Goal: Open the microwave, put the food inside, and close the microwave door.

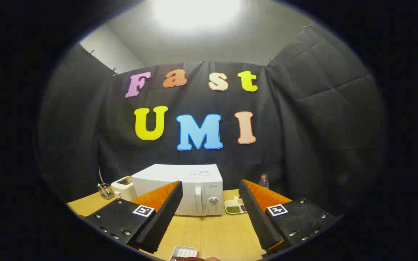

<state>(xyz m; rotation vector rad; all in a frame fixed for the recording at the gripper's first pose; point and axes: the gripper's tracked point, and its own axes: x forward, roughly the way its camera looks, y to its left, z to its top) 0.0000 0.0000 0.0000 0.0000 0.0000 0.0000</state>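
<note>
A white microwave (183, 188) stands on the wooden table (212, 232) beyond my fingers, its door shut, with a vertical handle (198, 200) and a round knob (213, 201) on its right side. My gripper (210, 188) is open, held well back from it, with nothing between the fingers. A small white dish with green and brown food (235, 207) sits just right of the microwave, close to my right finger. Another white dish (183, 252) lies on the table below the fingers, partly cut off, with something reddish at its near rim.
A white toaster (123, 188) and a wire utensil holder (104, 191) stand left of the microwave. A small bottle (263, 181) stands behind my right finger near the booth's cloth wall.
</note>
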